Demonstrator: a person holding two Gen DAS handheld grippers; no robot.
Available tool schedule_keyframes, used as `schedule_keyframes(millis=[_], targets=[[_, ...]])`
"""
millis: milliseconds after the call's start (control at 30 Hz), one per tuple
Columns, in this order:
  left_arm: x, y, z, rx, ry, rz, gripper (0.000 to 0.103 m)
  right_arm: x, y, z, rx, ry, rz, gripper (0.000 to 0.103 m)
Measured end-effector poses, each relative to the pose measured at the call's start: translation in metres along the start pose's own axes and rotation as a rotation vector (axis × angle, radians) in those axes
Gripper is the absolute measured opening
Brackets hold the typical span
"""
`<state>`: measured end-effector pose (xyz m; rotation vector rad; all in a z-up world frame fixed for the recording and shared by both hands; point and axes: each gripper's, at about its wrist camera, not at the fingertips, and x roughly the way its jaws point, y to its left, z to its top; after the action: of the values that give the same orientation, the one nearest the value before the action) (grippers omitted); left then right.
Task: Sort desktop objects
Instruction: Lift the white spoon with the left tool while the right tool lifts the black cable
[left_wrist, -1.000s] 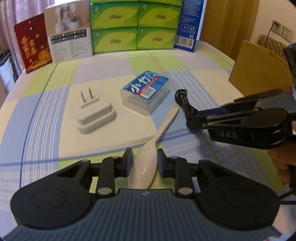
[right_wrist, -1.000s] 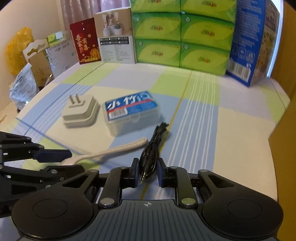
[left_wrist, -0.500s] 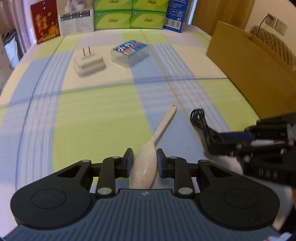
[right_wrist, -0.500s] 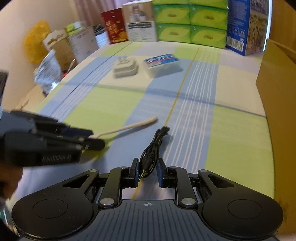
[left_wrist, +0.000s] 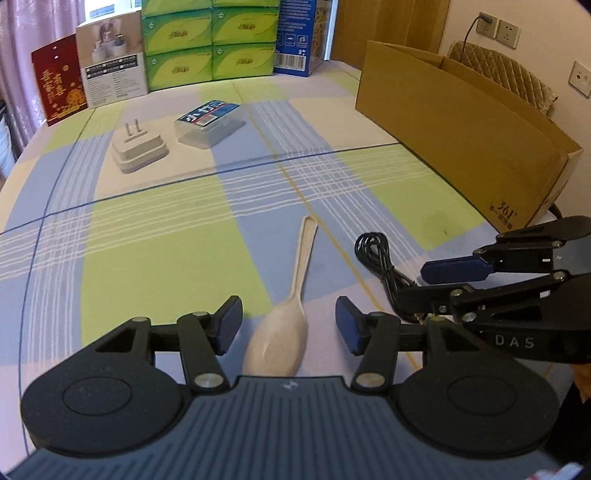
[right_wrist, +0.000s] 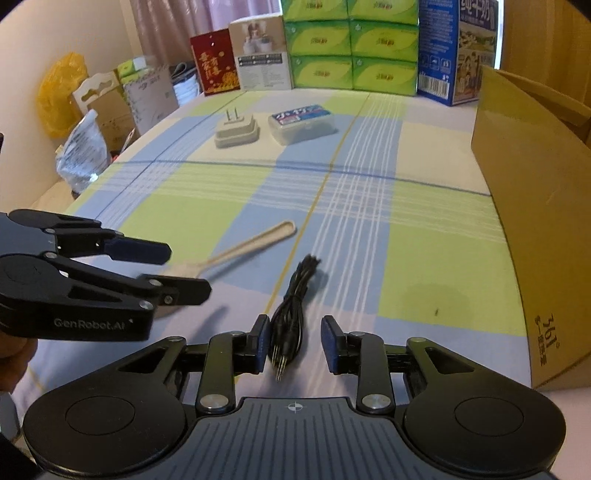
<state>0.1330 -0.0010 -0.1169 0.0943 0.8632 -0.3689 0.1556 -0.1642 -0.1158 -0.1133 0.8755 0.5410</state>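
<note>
Both of your grippers have let go since half a second ago: the jaws that were clamped on the spoon and the cable now stand spread, and both items lie loose on the cloth.

Checked tablecloth (left_wrist: 155, 236) fills both views, green, blue and cream squares. Cardboard box (left_wrist: 461, 122) stands on the right side, open at the top, its long wall running from near to far. Stacked green tissue packs (right_wrist: 351, 44) line the far edge, with a blue carton (right_wrist: 450, 51) to their right and a white product box (right_wrist: 260, 55) plus a red card (right_wrist: 214, 62) to their left.

Your left gripper (left_wrist: 288, 328) is spread wide; the beige spoon (left_wrist: 291, 299) lies between its fingers, touching neither pad, bowl near, handle pointing far. Your right gripper (right_wrist: 293, 349) is also spread; the coiled black cable (right_wrist: 291, 310) lies between its fingers, plugs at the near end, close to the left pad; can't tell whether it touches. Spoon and cable sit side by side at the near end of the cloth, spoon left, cable right, apart.

Far left of centre, a white plug adapter (left_wrist: 138, 147) rests prongs up, and just beside it on the right a clear plastic case (left_wrist: 210, 123) with a blue label.
</note>
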Motion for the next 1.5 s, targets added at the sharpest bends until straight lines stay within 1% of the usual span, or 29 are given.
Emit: schedule_keyframes(millis=[67, 100, 133, 167, 233, 333, 433, 533, 567, 600, 733, 867, 1200, 1433, 1467, 1500], targets=[[0.006, 0.000, 0.004, 0.022, 0.010, 0.002, 0.049, 0.002, 0.000, 0.001, 0.000, -0.010, -0.006, 0.029], [0.009, 0.001, 0.006, 0.034, 0.014, 0.002, 0.046, 0.003, 0.001, 0.001, -0.001, -0.011, -0.007, 0.029], [0.012, 0.002, 0.007, 0.045, 0.017, 0.003, 0.038, 0.004, 0.001, 0.001, -0.002, -0.012, -0.006, 0.029], [0.016, 0.003, 0.008, 0.053, 0.023, 0.004, 0.035, 0.005, 0.001, 0.000, -0.002, -0.015, -0.007, 0.029], [0.022, 0.005, 0.011, 0.061, 0.039, 0.013, 0.021, 0.006, 0.001, 0.001, -0.007, -0.020, -0.011, 0.029], [0.024, 0.005, 0.014, 0.077, 0.051, 0.003, 0.013, 0.007, 0.000, 0.001, -0.006, -0.025, -0.012, 0.031], [0.025, 0.002, 0.014, 0.099, 0.059, 0.006, 0.012, 0.008, -0.001, 0.001, -0.003, -0.029, -0.013, 0.032], [0.025, 0.003, 0.015, 0.079, 0.072, 0.000, 0.012, 0.008, -0.001, 0.001, -0.005, -0.031, -0.015, 0.033], [0.024, 0.004, 0.015, 0.068, 0.072, 0.000, 0.010, 0.008, 0.000, 0.001, -0.008, -0.032, -0.017, 0.033], [0.023, 0.004, 0.015, 0.059, 0.069, 0.002, 0.004, 0.008, 0.000, 0.002, -0.008, -0.035, -0.018, 0.033], [0.020, 0.007, 0.015, 0.029, 0.068, -0.004, 0.003, 0.008, -0.001, 0.002, -0.002, -0.042, -0.022, 0.034], [0.018, 0.007, 0.015, 0.024, 0.063, 0.001, 0.003, 0.009, 0.001, 0.003, 0.003, -0.052, -0.024, 0.034], [0.014, 0.012, 0.018, -0.027, 0.046, 0.001, 0.003, 0.017, 0.005, 0.003, 0.009, -0.059, -0.032, 0.034], [0.014, 0.012, 0.019, -0.039, 0.049, -0.001, 0.003, 0.025, 0.017, 0.001, -0.043, -0.071, -0.052, 0.033], [0.013, 0.012, 0.019, -0.039, 0.049, -0.001, 0.003, 0.025, 0.018, 0.001, -0.046, -0.072, -0.057, 0.033], [0.013, 0.011, 0.019, -0.039, 0.048, 0.000, 0.003, 0.026, 0.018, 0.002, -0.052, -0.072, -0.062, 0.029]])
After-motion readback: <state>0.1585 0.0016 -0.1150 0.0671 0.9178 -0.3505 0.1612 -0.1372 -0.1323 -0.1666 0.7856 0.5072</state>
